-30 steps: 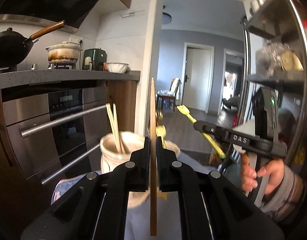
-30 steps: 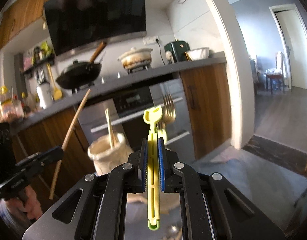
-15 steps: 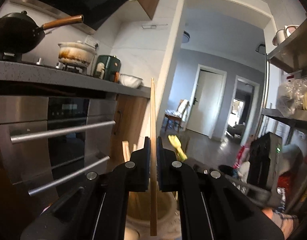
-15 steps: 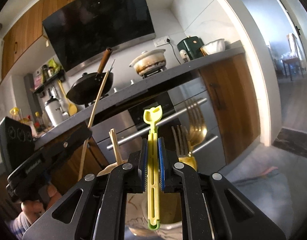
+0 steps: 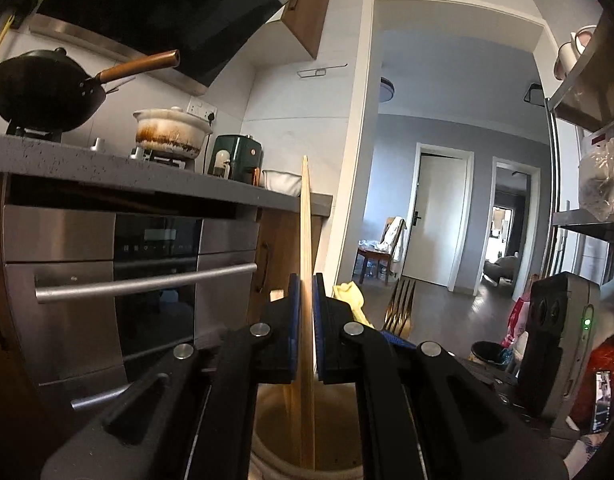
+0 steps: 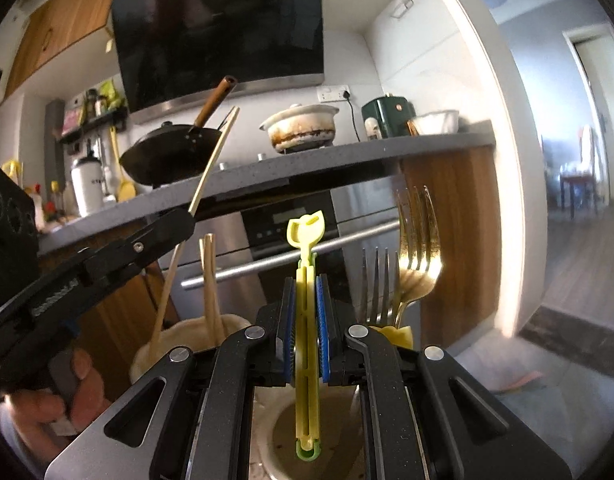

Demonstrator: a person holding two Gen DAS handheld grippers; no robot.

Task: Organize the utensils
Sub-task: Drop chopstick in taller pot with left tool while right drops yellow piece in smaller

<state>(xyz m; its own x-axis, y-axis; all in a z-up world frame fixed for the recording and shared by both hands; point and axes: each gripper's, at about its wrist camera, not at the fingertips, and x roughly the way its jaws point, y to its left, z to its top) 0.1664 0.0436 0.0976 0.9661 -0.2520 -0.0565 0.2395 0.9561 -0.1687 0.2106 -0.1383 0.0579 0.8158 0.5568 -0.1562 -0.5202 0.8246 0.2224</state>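
Note:
My left gripper point(image 5: 306, 294) is shut on a wooden chopstick point(image 5: 306, 216), held upright with its lower end inside the cream ceramic utensil holder point(image 5: 267, 452). My right gripper point(image 6: 306, 296) is shut on a yellow-green plastic utensil point(image 6: 306, 248), upright with its lower end over the holder's second compartment point(image 6: 267, 452). The left gripper point(image 6: 175, 226) and its chopstick point(image 6: 215, 160) show at the left in the right wrist view. Two chopsticks point(image 6: 209, 276) and gold forks point(image 6: 419, 240) stand in the holder. The forks point(image 5: 401, 304) also show in the left wrist view.
A steel oven front with handle bar point(image 5: 147, 284) stands behind the holder under a grey counter point(image 5: 107, 168). On it are a black wok point(image 5: 43, 88), a white pot point(image 5: 171, 134) and a green appliance point(image 5: 237, 158). A doorway point(image 5: 443, 220) opens at the right.
Both grippers have come down over the holder. The chopstick's lower end and the yellow-green utensil's lower end now reach into the holder. The forks look nearer in both views.

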